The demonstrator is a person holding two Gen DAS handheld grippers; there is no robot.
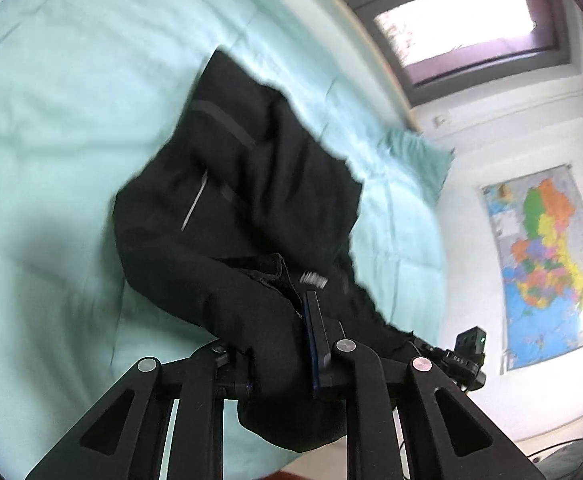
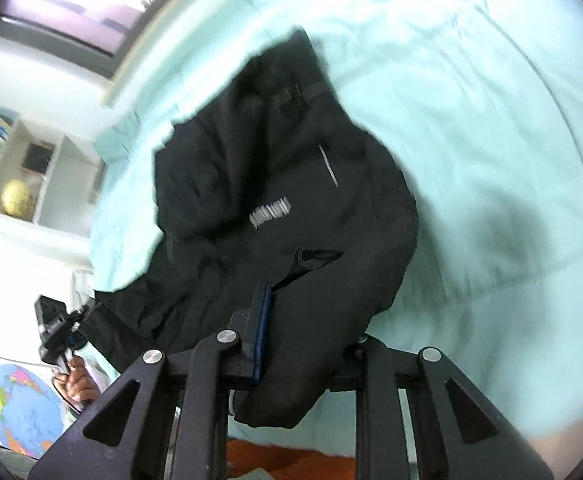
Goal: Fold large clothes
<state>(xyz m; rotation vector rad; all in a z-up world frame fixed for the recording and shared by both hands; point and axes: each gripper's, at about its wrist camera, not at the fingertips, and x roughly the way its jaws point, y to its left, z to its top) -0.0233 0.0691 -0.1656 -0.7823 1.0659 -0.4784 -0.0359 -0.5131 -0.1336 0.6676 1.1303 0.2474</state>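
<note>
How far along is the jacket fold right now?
Early stage. Done: both tongs, left and right, are clamped on the black jacket's near edge. In hand: that edge is raised off the mint bedspread. Left: the jacket remains bunched, no neat fold visible.

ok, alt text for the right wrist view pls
The right gripper is clamped on a fold of a black jacket, which trails onto a pale mint bedspread. At lower left, the left gripper pinches another edge of the jacket; a bookshelf and world map sit behind.
</note>
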